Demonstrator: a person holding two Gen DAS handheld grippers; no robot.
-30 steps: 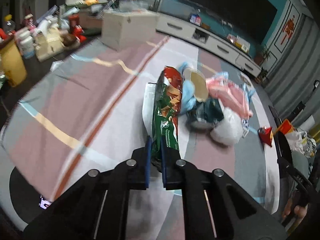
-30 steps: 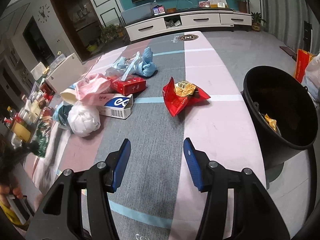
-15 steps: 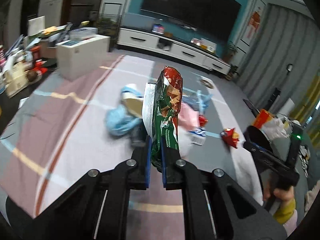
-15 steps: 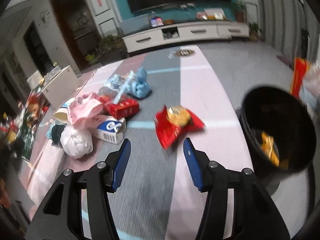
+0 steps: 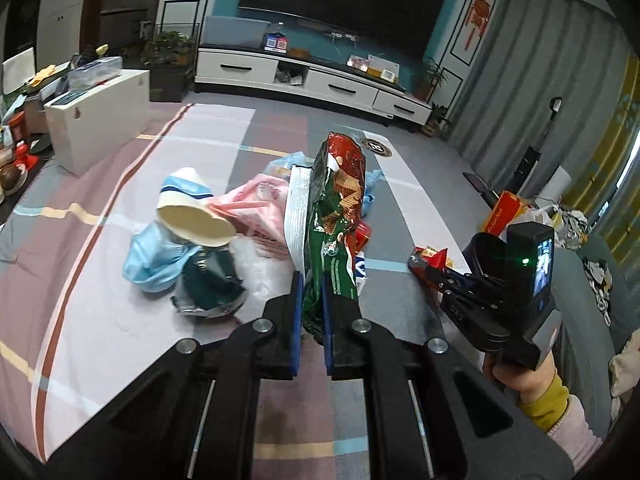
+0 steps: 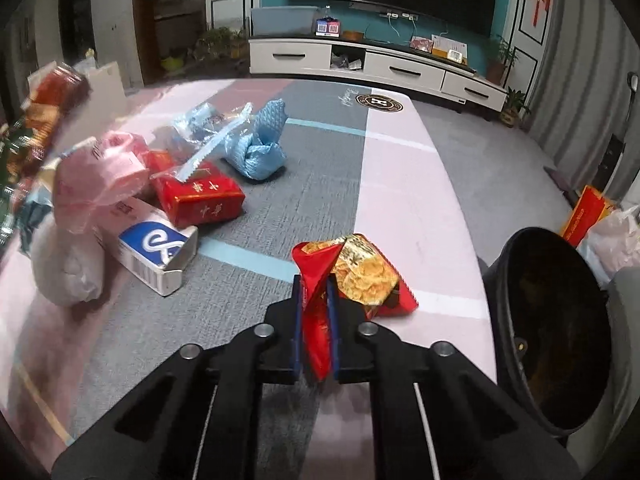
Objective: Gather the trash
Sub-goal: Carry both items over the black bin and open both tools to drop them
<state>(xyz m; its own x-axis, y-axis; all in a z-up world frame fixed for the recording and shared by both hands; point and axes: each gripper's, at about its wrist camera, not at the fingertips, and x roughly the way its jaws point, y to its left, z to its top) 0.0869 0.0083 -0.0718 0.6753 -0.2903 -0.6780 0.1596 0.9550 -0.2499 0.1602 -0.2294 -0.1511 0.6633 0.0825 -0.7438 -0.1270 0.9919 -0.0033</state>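
My left gripper (image 5: 311, 312) is shut on a green and red snack bag (image 5: 334, 216), held upright above the table. My right gripper (image 6: 316, 320) is shut on the corner of a red snack wrapper (image 6: 360, 272) lying near the table's right edge; in the left wrist view that gripper (image 5: 432, 272) shows at the right with the wrapper (image 5: 430, 256) at its tip. A black trash bin (image 6: 556, 320) stands on the floor to the right of the table. More trash lies on the table: a paper cup (image 5: 192, 220), a blue mask (image 5: 152, 260), a pink bag (image 6: 100, 180), a red box (image 6: 200, 196).
A blue and white carton (image 6: 156, 248), a white wad (image 6: 64, 264), a blue cloth (image 6: 260, 148) and a dark green wrapper (image 5: 212, 284) also lie on the table (image 6: 400, 184). A white box (image 5: 100, 120) stands at the far left. A TV cabinet (image 6: 372, 68) lines the far wall.
My right gripper moved forward and down to the red wrapper and shut on it. My left gripper swung right with the green bag, bringing the right hand and the trash pile into view.
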